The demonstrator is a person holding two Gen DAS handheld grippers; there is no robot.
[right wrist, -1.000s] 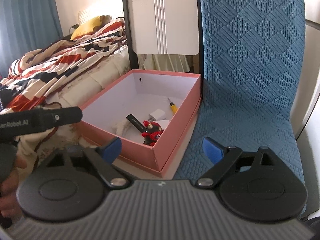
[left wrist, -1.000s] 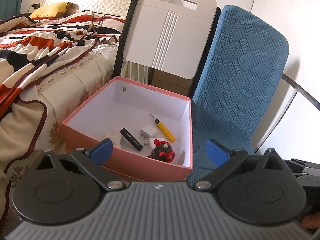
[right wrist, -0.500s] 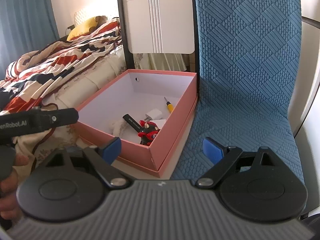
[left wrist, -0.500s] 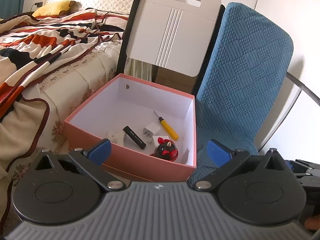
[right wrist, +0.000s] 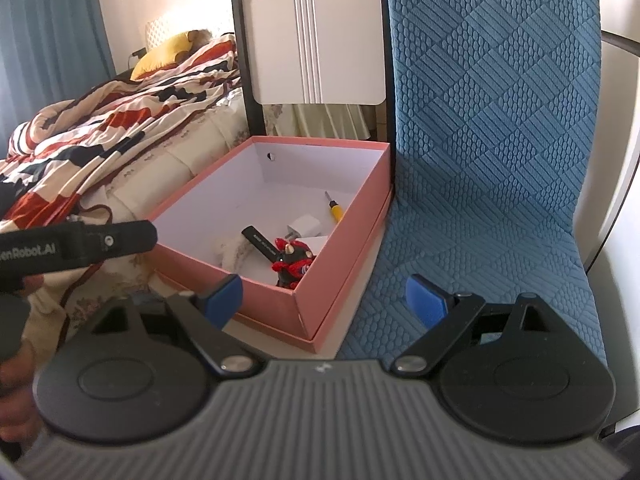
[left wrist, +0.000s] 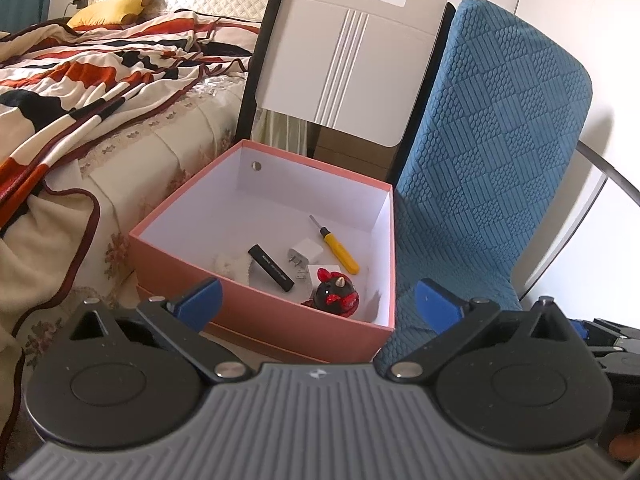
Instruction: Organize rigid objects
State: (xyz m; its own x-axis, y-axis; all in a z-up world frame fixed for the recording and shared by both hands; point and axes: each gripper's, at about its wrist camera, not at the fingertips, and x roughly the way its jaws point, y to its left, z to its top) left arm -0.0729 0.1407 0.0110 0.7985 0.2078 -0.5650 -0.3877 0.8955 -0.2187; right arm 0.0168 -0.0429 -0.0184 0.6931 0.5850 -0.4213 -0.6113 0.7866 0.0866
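While both grippers hover empty, the blue chair [left wrist: 492,168] fills the right of frame; the pink box [left wrist: 256,308] sits centre, holding yellow screwdriver [left wrist: 340,249], black stick [left wrist: 271,267], red-black toy [left wrist: 335,297]. Left gripper [left wrist: 318,300] and right gripper [right wrist: 324,294]: fingers spread wide.

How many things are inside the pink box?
5. A yellow screwdriver toward the back right, a white charger plug beside it, a black stick in the middle, a fluffy white thing at left, a red-and-black toy in front. The near wall may hide more.
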